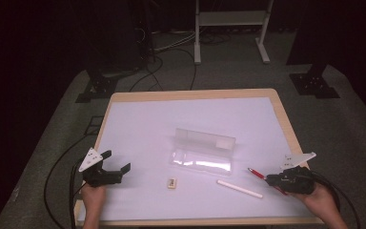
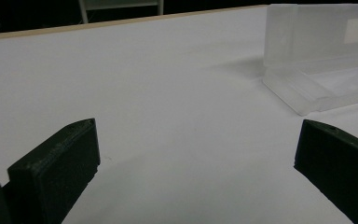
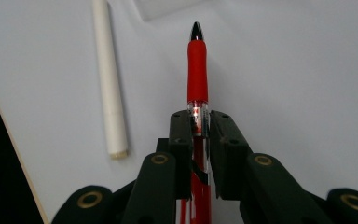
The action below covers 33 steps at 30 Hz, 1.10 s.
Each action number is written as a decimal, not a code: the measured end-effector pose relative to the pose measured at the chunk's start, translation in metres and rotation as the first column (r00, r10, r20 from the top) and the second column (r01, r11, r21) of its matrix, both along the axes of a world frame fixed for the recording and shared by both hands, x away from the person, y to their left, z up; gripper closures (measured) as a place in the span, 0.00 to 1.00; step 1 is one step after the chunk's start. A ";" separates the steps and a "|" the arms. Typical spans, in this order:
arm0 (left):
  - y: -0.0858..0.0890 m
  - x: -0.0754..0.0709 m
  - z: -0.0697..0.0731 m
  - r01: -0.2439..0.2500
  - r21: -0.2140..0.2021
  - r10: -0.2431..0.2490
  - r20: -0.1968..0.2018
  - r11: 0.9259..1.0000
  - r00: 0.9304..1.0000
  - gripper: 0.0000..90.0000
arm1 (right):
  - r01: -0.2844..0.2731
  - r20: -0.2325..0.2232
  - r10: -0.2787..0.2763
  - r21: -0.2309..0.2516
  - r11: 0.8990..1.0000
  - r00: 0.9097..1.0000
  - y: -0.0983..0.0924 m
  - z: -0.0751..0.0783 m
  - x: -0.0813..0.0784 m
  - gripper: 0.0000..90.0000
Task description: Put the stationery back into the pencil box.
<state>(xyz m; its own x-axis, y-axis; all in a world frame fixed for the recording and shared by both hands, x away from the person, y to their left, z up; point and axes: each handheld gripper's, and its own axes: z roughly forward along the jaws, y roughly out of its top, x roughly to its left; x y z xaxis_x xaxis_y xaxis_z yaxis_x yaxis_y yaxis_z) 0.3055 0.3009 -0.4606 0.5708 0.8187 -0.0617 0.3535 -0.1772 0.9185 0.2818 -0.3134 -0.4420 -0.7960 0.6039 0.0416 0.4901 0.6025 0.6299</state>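
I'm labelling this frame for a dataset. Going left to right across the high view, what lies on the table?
Left gripper → small eraser → open clear plastic case → white stick → red pen, clamped in the right gripper.

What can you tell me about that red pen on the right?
The red pen looks plastic: a red rubbery grip sleeve, a dark pointed tip, a clear section behind the grip. It lies near the white table's right edge, tip pointing toward the clear plastic case. The right gripper has its black jaws closed on the clear section.
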 end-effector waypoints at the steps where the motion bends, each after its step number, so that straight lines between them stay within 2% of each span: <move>1: 0.000 0.000 0.000 -0.001 0.000 0.001 0.000 1.000 1.000 0.00 | -0.002 0.008 0.002 0.003 1.000 1.000 0.002 0.004 0.000 0.88; 4: 0.001 0.000 0.000 -0.001 -0.006 0.001 0.000 1.000 1.000 0.00 | -0.030 0.033 0.030 0.017 0.999 0.999 0.011 0.017 0.002 0.88; 5: 0.001 0.000 0.000 -0.001 -0.006 0.001 0.000 1.000 1.000 0.00 | -0.030 0.033 0.030 0.017 0.999 0.999 0.011 0.017 0.002 0.88; 7: 0.001 0.000 0.000 0.001 -0.009 -0.001 -0.002 1.000 1.000 0.00 | -0.067 0.050 0.066 0.021 0.998 0.997 0.024 0.029 0.006 0.88; 11: 0.001 0.000 0.000 0.003 -0.014 -0.003 0.002 1.000 1.000 0.00 | -0.110 0.059 0.108 0.016 0.994 0.992 0.045 0.042 0.013 0.88; 12: 0.001 0.000 0.000 0.003 -0.014 -0.003 0.002 1.000 1.000 0.00 | -0.110 0.059 0.108 0.016 0.994 0.992 0.045 0.042 0.013 0.88; 13: 0.002 0.000 0.000 0.003 -0.015 -0.003 0.005 1.000 1.000 0.00 | -0.136 0.061 0.135 0.008 0.991 0.989 0.057 0.047 0.018 0.88; 16: 0.002 0.000 0.000 0.002 -0.024 -0.002 0.003 1.000 1.000 0.00 | -0.162 0.056 0.161 0.000 0.987 0.985 0.073 0.052 0.025 0.88; 22: 0.003 0.000 0.000 0.008 -0.020 -0.008 0.000 1.000 1.000 0.00 | -0.194 0.052 0.194 -0.020 0.981 0.980 0.093 0.057 0.039 0.88; 25: 0.002 0.000 0.000 0.008 -0.022 -0.008 0.001 1.000 1.000 0.00 | -0.220 0.053 0.221 -0.028 0.975 0.974 0.106 0.057 0.047 0.88; 33: 0.002 0.000 0.000 0.006 -0.021 -0.006 0.006 1.000 1.000 0.00 | -0.243 0.038 0.244 -0.032 0.969 0.969 0.130 0.055 0.065 0.88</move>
<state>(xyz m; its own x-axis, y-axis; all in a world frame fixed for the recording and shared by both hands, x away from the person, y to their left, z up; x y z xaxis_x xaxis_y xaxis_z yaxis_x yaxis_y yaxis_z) 0.3054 0.3029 -0.4608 0.5765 0.8136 -0.0754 0.3473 -0.1605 0.9239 0.3473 -0.1833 -0.3873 -0.9200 0.3919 -0.0079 0.3003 0.7177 0.6283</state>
